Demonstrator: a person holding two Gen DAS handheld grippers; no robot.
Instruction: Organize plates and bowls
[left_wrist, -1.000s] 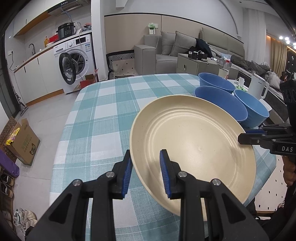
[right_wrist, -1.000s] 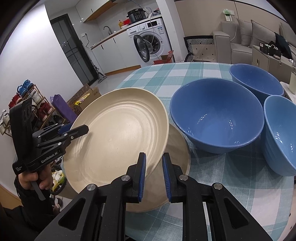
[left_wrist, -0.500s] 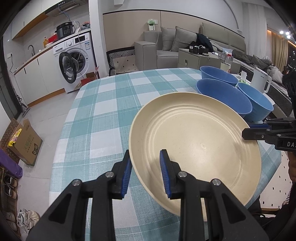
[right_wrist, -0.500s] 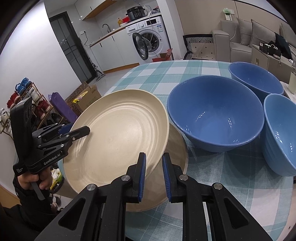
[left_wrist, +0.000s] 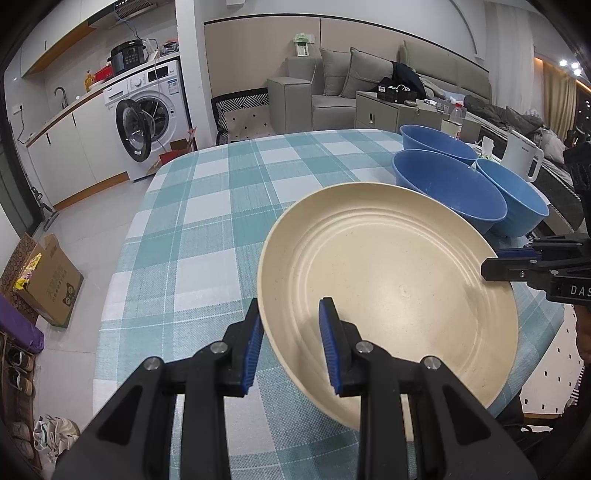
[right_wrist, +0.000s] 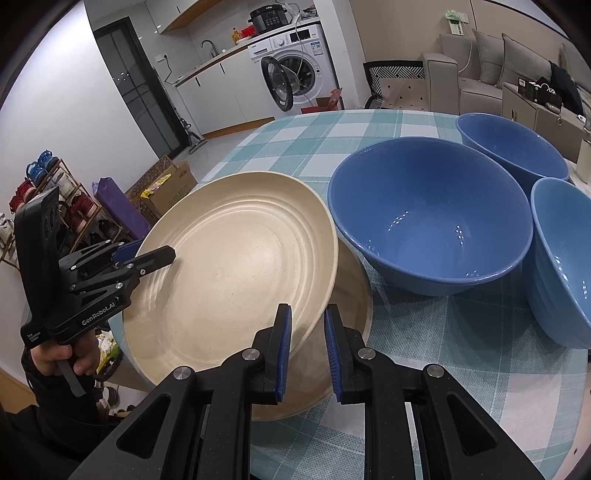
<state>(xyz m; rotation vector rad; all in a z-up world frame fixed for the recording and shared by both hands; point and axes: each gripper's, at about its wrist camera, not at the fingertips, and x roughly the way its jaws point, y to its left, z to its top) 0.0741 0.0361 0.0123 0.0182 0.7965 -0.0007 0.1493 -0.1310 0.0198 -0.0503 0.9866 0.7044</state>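
A cream plate hangs tilted just above a second cream plate that lies on the checked tablecloth. My left gripper is shut on the upper plate's near-left rim. In the right wrist view it shows at the plate's left edge. My right gripper is shut on the opposite rim. It appears at the plate's right edge in the left wrist view. Three blue bowls stand just beyond: a large one touching the plates, one behind it and one at the right.
A white kettle stands past the bowls at the table's far right edge. A person's hand holds the left gripper's handle. On the floor at the left lie a cardboard box and shoes. The tablecloth's left half is bare.
Both grippers keep their grip on the upper plate, which has stayed almost in place over the lower one.
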